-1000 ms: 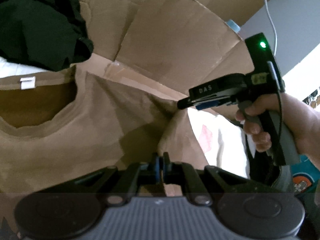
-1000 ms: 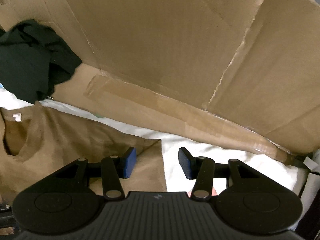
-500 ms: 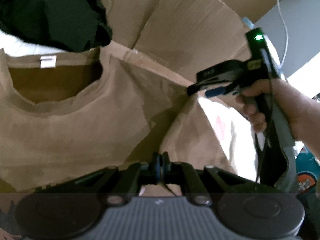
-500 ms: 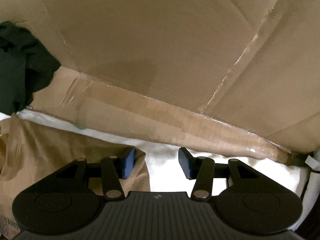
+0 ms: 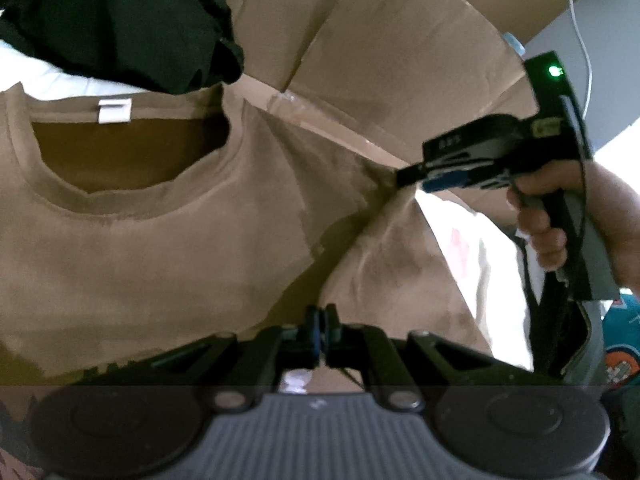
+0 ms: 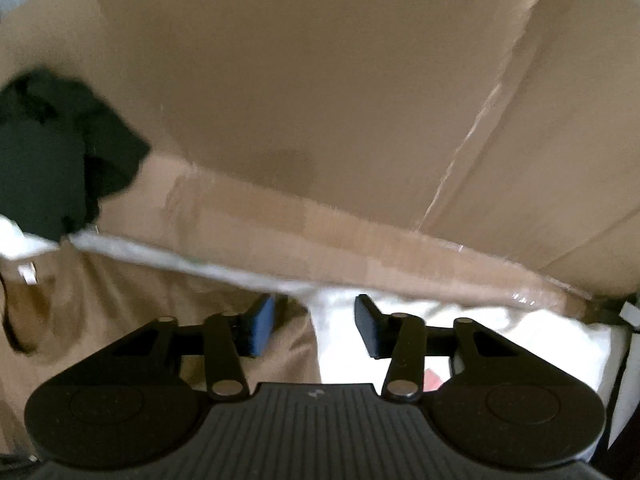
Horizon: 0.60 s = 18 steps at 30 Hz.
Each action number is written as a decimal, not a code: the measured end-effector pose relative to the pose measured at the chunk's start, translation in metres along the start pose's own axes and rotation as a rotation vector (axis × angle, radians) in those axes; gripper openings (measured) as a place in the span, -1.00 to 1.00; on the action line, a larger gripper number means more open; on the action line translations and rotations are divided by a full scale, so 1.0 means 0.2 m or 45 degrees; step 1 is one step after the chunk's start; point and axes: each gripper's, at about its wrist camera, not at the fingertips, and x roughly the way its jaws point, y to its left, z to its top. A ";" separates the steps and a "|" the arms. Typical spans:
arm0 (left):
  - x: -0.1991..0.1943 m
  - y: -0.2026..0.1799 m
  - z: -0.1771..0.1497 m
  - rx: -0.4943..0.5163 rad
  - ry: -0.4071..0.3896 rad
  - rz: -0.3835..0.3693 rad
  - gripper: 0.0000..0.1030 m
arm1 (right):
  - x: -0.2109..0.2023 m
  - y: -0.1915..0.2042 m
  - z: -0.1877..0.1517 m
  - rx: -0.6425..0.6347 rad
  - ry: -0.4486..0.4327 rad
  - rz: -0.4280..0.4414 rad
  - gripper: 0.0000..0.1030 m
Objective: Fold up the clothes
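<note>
My left gripper (image 5: 321,316) is clenched on a fold of the tan T-shirt (image 5: 152,248), pinning its near edge so the cloth stays taut while the other side gets picked up. The shirt lies spread on the white sheet (image 6: 500,320), collar and white neck label (image 5: 114,111) up at 11 o'clock, the black garment (image 5: 112,20) heaped beyond it against the cardboard wall (image 6: 320,80). Over at 3 o'clock my right gripper (image 6: 316,322) is closing now, the sleeve's edge between its blue pads (image 6: 262,326) but, judging by the wrist view, not yet pinched. A second ago those jaws stood wider and sat further back from the sleeve; the collar has also slid lower in my left view.
</note>
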 end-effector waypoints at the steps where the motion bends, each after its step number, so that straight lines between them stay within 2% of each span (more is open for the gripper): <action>1: 0.00 0.00 0.00 0.002 0.001 0.007 -1.00 | 0.01 0.01 0.00 -0.010 -0.005 -0.006 -0.81; 6: 0.03 0.05 -0.02 -0.024 0.019 0.090 -1.00 | 0.05 0.01 0.01 -0.052 -0.026 -0.049 -0.83; 9: 0.00 0.07 -0.01 -0.035 -0.012 0.050 -1.00 | 0.06 0.01 0.02 -0.049 -0.030 -0.020 -0.80; 11: -0.03 0.08 0.02 -0.028 -0.040 0.039 -0.95 | 0.03 0.00 0.02 -0.043 -0.061 0.011 -0.61; 13: -0.02 0.08 0.04 -0.025 -0.049 0.043 -0.82 | -0.01 -0.02 0.02 -0.043 -0.102 0.042 -0.13; 15: -0.01 0.07 0.05 -0.010 -0.062 0.040 -0.80 | -0.05 -0.04 0.01 -0.035 -0.136 0.085 -0.09; 17: 0.02 0.06 0.07 0.007 -0.073 0.042 -0.68 | -0.11 -0.07 -0.02 -0.023 -0.164 0.119 -0.09; 18: 0.05 0.05 0.09 0.018 -0.070 0.045 -0.52 | -0.15 -0.08 -0.05 -0.022 -0.176 0.130 -0.09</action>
